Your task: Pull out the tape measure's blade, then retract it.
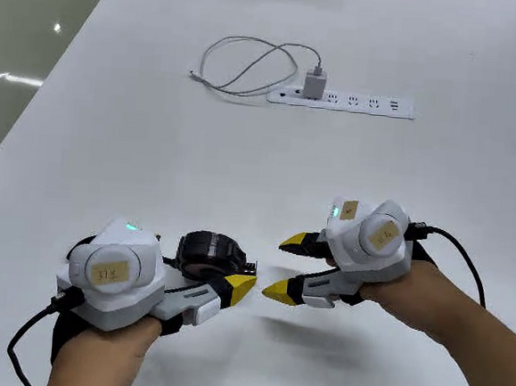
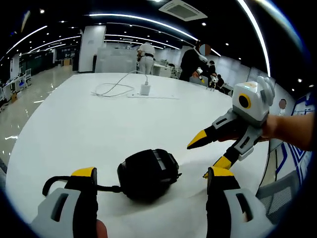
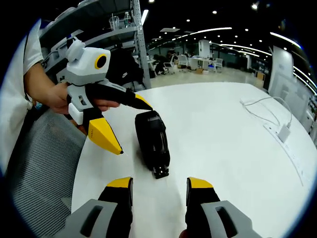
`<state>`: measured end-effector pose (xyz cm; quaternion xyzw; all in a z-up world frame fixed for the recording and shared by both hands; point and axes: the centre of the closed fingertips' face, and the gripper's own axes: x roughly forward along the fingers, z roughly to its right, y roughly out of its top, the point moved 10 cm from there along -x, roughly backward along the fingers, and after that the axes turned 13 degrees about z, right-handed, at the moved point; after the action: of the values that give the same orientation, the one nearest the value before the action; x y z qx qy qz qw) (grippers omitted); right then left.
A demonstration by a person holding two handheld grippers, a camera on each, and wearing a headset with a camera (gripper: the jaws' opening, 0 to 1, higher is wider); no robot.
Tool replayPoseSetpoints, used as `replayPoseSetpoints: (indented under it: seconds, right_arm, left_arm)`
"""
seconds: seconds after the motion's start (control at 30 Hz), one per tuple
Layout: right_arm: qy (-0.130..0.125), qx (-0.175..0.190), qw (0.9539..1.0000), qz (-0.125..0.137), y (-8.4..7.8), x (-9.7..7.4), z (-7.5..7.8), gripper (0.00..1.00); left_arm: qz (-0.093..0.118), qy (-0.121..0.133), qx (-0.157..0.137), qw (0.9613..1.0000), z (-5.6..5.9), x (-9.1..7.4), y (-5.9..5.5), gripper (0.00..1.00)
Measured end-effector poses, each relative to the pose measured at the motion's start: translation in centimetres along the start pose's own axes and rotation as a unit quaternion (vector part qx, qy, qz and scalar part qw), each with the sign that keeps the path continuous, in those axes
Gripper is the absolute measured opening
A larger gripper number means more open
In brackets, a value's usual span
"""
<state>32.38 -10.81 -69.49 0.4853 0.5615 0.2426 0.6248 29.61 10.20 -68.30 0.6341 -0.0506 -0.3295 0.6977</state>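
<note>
We hold the left gripper [image 3: 131, 128] spread around the tape measure [image 1: 207, 253] near the bench's [image 1: 154, 149] front edge to steady it; the right gripper [image 1: 277, 268], also spread, faces its blade end.

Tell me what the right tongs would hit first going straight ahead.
Likely the tape measure: its near end lies just ahead of the open right tongs, roughly in line with their gap.

Rt claw [image 3: 159, 198], jaws apart, faces tape measure [image 3: 152, 141]; L claw [image 3: 134, 130] beside.
</note>
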Motion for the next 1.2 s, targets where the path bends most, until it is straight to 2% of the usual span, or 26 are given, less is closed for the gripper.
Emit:
replayPoseSetpoints:
  seconds: [0.53,0.73,0.8,1.2]
  right_arm:
    - [-0.027,-0.002,0.9995,0.015,0.5,-2.2,-0.6,0.41]
    - [-0.036,-0.003,0.999,0.025,0.6,-2.8,-0.9,0.42]
    - [-0.039,-0.002,0.9988,0.03,0.6,-3.1,-1.0,0.43]
    - [-0.057,-0.003,0.9976,0.041,0.8,-4.1,-1.1,0.46]
  left_arm:
    - [-0.002,-0.023,0.063,0.9978,-0.1,-1.3,0.1,0.92]
    - [-0.003,-0.033,0.084,0.9959,-0.2,-1.8,0.2,0.92]
    - [-0.005,-0.037,0.1,0.9943,-0.3,-2.0,0.2,0.92]
    - [-0.01,-0.046,0.115,0.9923,-0.7,-2.8,0.1,0.92]
